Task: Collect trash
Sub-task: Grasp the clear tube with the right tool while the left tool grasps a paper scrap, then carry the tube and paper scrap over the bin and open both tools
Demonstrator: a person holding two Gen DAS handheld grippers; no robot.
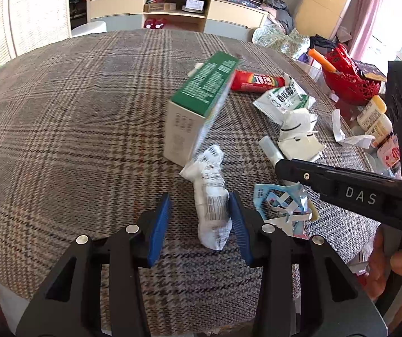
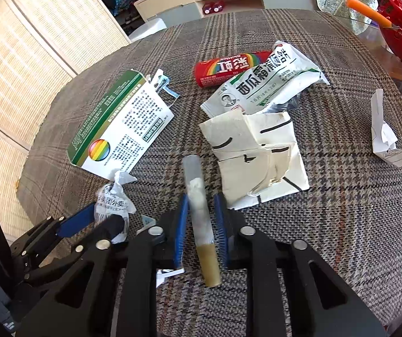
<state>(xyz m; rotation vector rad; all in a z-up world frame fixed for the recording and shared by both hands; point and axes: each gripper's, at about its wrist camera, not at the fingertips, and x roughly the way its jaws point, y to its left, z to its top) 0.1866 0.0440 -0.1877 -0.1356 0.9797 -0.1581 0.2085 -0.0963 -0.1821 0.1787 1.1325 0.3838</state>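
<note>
Left wrist view first: my left gripper straddles a crumpled receipt wad lying on the plaid-covered table. One blue pad touches the wad's side, the other stands off with a gap, so I judge these jaws as not yet clamped on it. To do this step well I should centre the wad before squeezing, since paper this loose will crush and could slide out sideways; a grip low on the thick printed part looks safest. Just behind the wad stands a green and white carton, touching its top end, so I should lift straight up and not drag the wad into the carton.

Right wrist view next: my right gripper is closed down around a thin clear tube, which runs lengthwise between the pads, and both pads appear to press on it. The tube is pale and cloudy along most of its length with a yellowish-brown end nearest me. It looks smooth and round, so I judge it could roll or slip; holding it near its middle, as now, should keep it level.

Further right lie a folded cream paper piece, a white foil pouch and a red candy tube, all not yet collected.
</note>
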